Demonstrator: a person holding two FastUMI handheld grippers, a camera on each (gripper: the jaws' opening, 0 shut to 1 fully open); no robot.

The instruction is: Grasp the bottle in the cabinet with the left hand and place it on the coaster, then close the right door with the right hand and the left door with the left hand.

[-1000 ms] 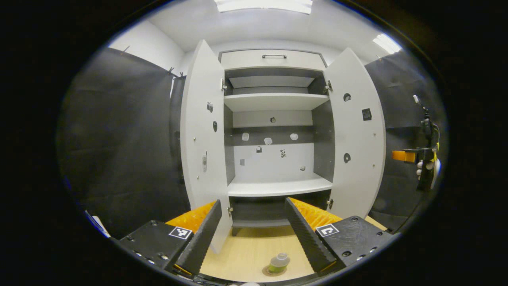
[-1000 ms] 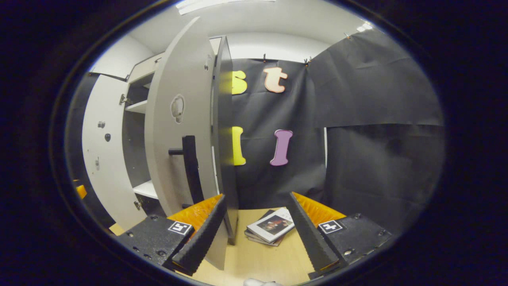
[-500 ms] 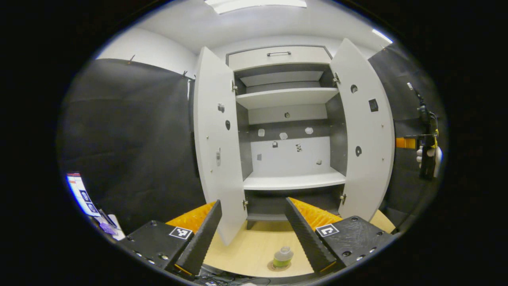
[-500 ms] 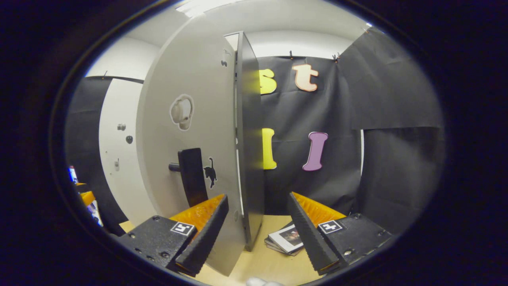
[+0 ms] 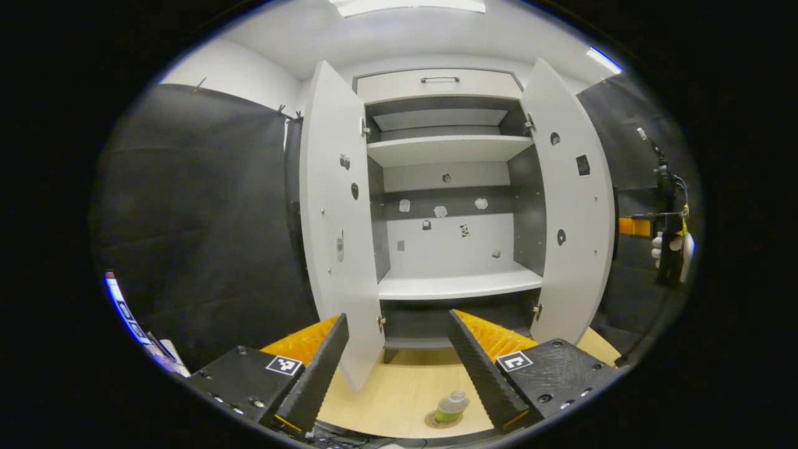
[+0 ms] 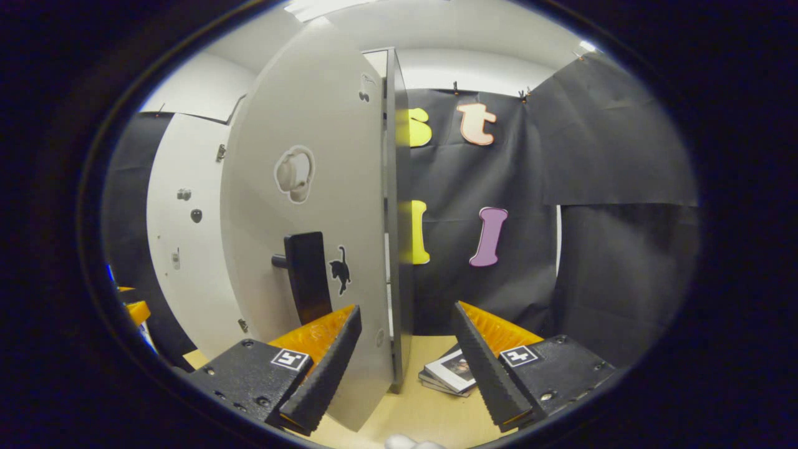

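Two ridged black fingers of the left gripper (image 5: 395, 365) stand apart, released; at 6 o'clock the green bottle (image 5: 450, 408) sits on its round coaster (image 5: 434, 422). Right gripper (image 6: 406, 362) (fingers spread, empty) straddles the matte right door (image 6: 336, 206) edge, pointing level.

The bottle (image 5: 450, 406) stands on the coaster (image 5: 441, 420) before the cabinet (image 5: 449, 187).
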